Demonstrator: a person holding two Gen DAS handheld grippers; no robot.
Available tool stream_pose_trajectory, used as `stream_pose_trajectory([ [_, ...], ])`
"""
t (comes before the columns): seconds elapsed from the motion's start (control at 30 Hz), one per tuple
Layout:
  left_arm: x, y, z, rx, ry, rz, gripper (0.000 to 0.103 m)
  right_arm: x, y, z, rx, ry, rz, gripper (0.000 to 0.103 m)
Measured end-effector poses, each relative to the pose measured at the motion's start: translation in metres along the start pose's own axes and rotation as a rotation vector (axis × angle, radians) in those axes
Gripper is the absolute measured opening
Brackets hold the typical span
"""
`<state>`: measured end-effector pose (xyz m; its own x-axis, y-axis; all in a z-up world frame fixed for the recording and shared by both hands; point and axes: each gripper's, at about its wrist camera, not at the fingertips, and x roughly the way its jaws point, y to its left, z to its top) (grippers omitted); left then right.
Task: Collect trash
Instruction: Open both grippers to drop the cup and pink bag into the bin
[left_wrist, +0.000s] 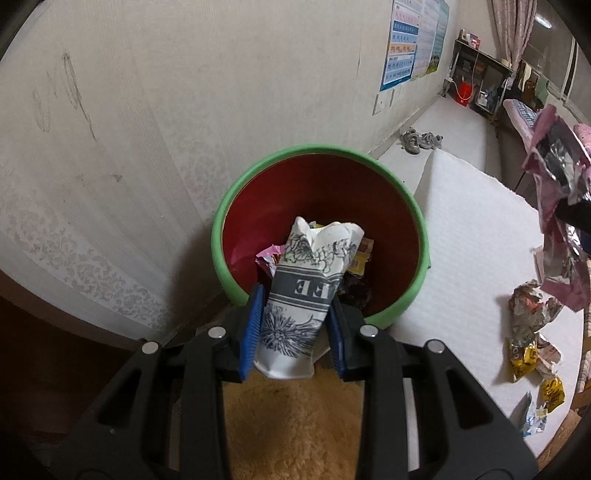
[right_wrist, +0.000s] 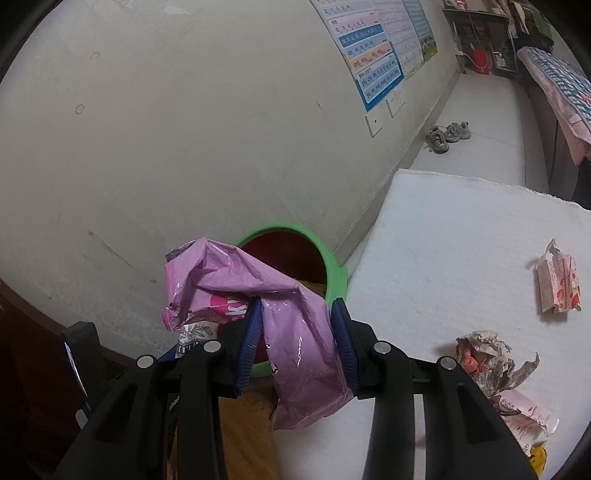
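Bin: red bin with green rim (left_wrist: 421, 236) against the wall; crumpled wrappers (left_wrist: 360, 258) lie at its bottom.
Left gripper (left_wrist: 295, 325): blue pads clamped on a crushed paper cup (left_wrist: 303, 288), its top end over the bin's mouth.
Right gripper (right_wrist: 295, 332): pads closed on a pink plastic bag (right_wrist: 295, 332), short of the bin.
Loose trash: wrappers (right_wrist: 491, 362) and a torn carton (right_wrist: 559, 284) on the white mat (right_wrist: 443, 240).
Open room: bare mat between bin and trash; shoes (right_wrist: 448, 134) well apart by the wall.

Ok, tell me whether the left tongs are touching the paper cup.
Touching. Left wrist view: both blue pads of the left tongs press the crushed paper cup.
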<state>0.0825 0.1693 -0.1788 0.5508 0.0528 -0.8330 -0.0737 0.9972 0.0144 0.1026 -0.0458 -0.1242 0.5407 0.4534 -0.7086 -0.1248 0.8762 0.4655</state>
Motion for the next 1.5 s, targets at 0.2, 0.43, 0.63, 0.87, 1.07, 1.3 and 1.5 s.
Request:
stream_pose_trajectory([
  [0.2,0.002,0.005,0.005,-0.003,-0.012,0.000,0.031,-0.002,-0.001,-0.005,0.005,-0.001,-0.016,0.038],
  [0.43,0.006,0.006,0.015,-0.002,-0.022,-0.002,0.031,-0.003,-0.003,0.006,0.008,-0.016,-0.024,0.038],
  [0.63,0.012,0.007,0.017,0.002,-0.019,-0.007,0.031,0.010,0.003,0.017,0.005,-0.003,-0.016,0.039],
  [0.87,0.023,0.010,0.019,-0.014,-0.007,-0.027,0.031,0.038,0.016,0.027,0.003,0.032,-0.008,0.039],
  [1.07,0.032,0.014,0.021,-0.014,0.001,-0.030,0.031,0.058,0.025,0.028,-0.003,0.059,-0.014,0.039],
  [1.3,0.041,0.022,0.027,-0.017,0.009,-0.008,0.031,0.077,0.031,0.033,0.008,0.077,-0.012,0.040],
  [1.5,0.047,0.024,0.031,-0.014,0.019,0.002,0.031,0.086,0.036,0.037,0.013,0.084,0.004,0.040],
])
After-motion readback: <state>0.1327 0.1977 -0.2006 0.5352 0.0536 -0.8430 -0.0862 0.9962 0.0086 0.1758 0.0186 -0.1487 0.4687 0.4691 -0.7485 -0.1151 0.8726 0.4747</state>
